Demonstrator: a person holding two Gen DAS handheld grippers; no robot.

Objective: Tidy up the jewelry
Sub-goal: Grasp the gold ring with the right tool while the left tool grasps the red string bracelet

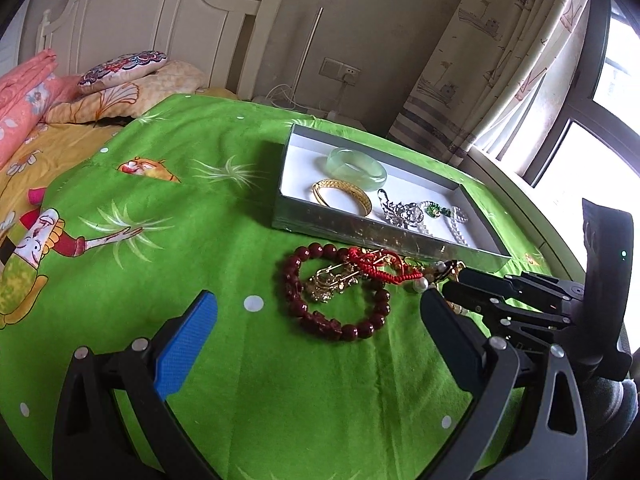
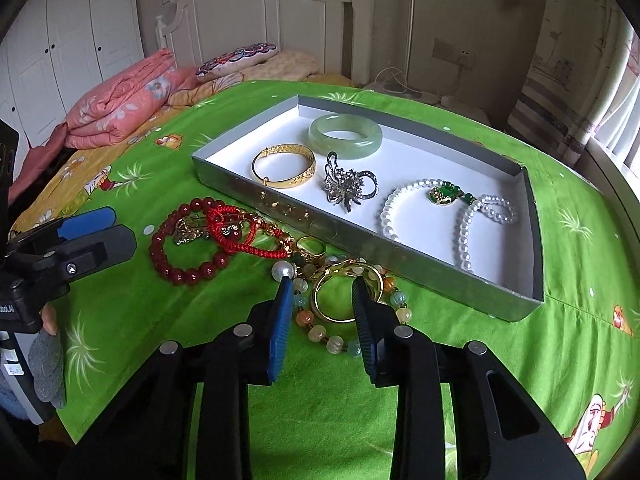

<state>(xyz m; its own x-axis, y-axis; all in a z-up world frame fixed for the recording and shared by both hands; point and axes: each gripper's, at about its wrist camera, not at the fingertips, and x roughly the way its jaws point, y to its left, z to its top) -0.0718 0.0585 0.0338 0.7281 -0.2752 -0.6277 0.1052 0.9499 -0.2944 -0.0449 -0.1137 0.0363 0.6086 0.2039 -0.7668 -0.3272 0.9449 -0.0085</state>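
Observation:
A silver tray point(image 2: 320, 220) point(image 1: 360, 232) on the green cloth holds a jade bangle point(image 2: 345, 135) point(image 1: 357, 164), a gold bangle point(image 2: 283, 166) point(image 1: 342, 197), a silver brooch point(image 2: 348, 184) and a pearl necklace with a green pendant point(image 2: 444, 204). In front of it lie a dark red bead bracelet point(image 2: 188, 246) point(image 1: 332, 292), a red cord point(image 2: 240, 228), a gold ring point(image 2: 312, 249), a multicoloured bead bracelet point(image 2: 336, 344) and a gold bangle point(image 2: 340, 292). My right gripper point(image 2: 322, 292) is open, with its fingers on either side of that gold bangle. My left gripper point(image 1: 320, 312) point(image 2: 100, 232) is open beside the red bracelet.
The green cartoon cloth point(image 2: 160, 320) covers a bed. A folded pink quilt point(image 2: 120, 108) and pillows point(image 2: 236, 58) lie at the far left by the white headboard point(image 2: 260, 0). A curtain and window point(image 1: 580, 80) stand to the right.

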